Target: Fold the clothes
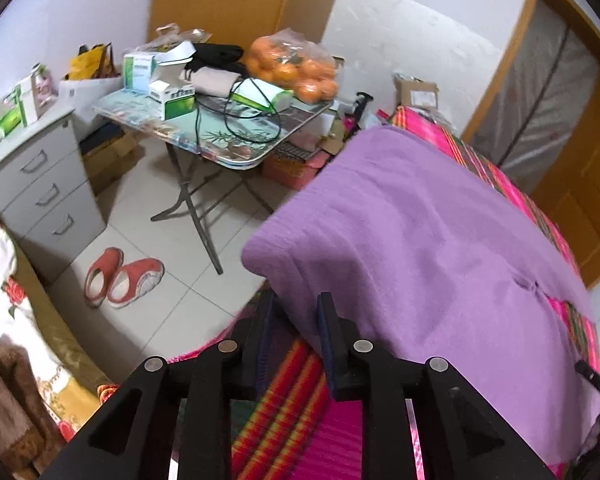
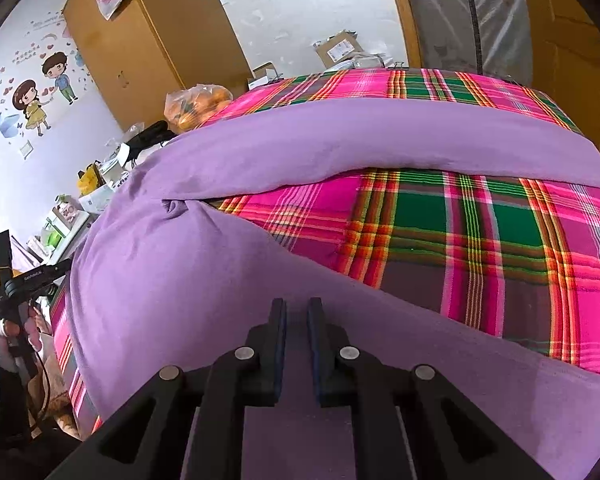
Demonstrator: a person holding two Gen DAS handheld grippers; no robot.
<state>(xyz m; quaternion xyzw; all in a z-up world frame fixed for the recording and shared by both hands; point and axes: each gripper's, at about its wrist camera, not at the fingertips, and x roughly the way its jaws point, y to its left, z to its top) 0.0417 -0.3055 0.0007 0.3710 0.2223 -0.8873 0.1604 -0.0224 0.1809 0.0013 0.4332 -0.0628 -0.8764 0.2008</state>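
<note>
left claw (image 1: 296,300) points down at the near edge of a plaid sheet (image 1: 284,400); jaws stand apart with a clear gap, nothing pinched, pads bare. purple garment (image 1: 412,248) lies flat just ahead and to the right of this claw, its near hem passing close by the right finger; cannot tell whether cloth touches that finger. beyond the claw to the left: tiled floor with red slippers (image 1: 122,276), a folding table (image 1: 220,136) loaded with boxes and a bag of oranges (image 1: 296,66), a grey drawer unit (image 1: 44,188) further left. right claw (image 2: 296,304) hovers over the same purple garment (image 2: 204,264); jaws nearly together, a narrow slit left between the pads. purple cloth shows through the slit and under the fingers; cannot tell whether the pads pinch a fold or just sit above it. ahead of the right claw the garment splits into two legs or sleeves, one running under the claw to the right, the other crossing further ahead, with plaid sheet (image 2: 460,240) exposed between them. far left of the right claw, the other gripper body appears, held in a hand (image 2: 34,330). wall stickers (image 2: 40,96) and a wardrobe (image 2: 132,48) stand beyond, upper left.
</note>
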